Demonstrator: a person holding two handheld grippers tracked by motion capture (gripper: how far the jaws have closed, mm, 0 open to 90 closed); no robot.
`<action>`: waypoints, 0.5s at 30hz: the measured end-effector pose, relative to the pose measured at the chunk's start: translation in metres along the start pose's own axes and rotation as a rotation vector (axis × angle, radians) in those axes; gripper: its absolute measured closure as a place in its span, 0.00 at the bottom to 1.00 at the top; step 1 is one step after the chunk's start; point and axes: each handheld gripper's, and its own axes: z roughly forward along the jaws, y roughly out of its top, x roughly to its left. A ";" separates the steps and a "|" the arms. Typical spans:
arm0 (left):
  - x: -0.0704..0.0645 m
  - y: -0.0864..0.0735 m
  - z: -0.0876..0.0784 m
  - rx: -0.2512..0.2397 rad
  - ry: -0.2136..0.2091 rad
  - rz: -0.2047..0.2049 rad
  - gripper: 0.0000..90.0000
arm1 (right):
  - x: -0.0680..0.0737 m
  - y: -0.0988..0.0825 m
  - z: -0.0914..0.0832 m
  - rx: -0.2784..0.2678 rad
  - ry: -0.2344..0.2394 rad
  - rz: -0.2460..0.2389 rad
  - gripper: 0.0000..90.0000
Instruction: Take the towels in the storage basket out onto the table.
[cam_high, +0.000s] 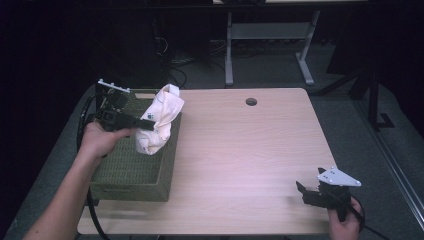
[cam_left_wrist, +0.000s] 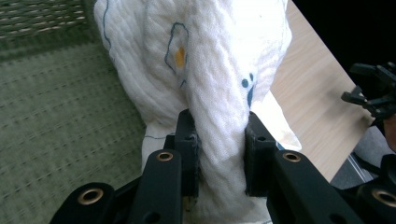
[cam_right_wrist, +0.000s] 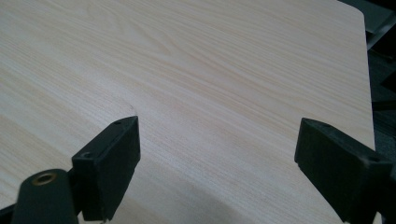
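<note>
My left gripper (cam_high: 148, 124) has its jaws clamped on a bunched white cloth (cam_high: 159, 120), a quilted piece with small blue and orange prints. In the left gripper view the two black pads (cam_left_wrist: 189, 154) pinch a twisted fold of the cloth (cam_left_wrist: 196, 79) between them, and the fabric bulges out above and below the pinch. The cloth hangs over the right half of a green woven basket (cam_high: 132, 172), which sits at the left edge of the wooden table (cam_high: 250, 160); the cloth's lower end is down against the basket's inside, near its right wall, and its top stands above the rim. My left hand (cam_high: 100, 140) holds the gripper over the basket, pointing right.

My right gripper (cam_high: 303, 191) is well apart from all this, at the near right corner of the table. Its jaws stand wide open with nothing between them; in the right gripper view I see bare tabletop (cam_right_wrist: 196, 79) between the two pads (cam_right_wrist: 114, 163).
</note>
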 end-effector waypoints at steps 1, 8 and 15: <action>-0.002 0.001 0.003 0.003 0.001 0.006 0.80 | 0.000 0.000 0.000 -0.001 0.000 0.001 0.15; -0.014 0.011 0.018 0.031 -0.013 0.030 0.80 | 0.000 0.000 0.000 -0.001 -0.001 0.004 0.15; -0.030 0.021 0.035 0.060 -0.022 0.069 0.80 | 0.000 0.001 -0.002 -0.006 0.002 0.000 0.15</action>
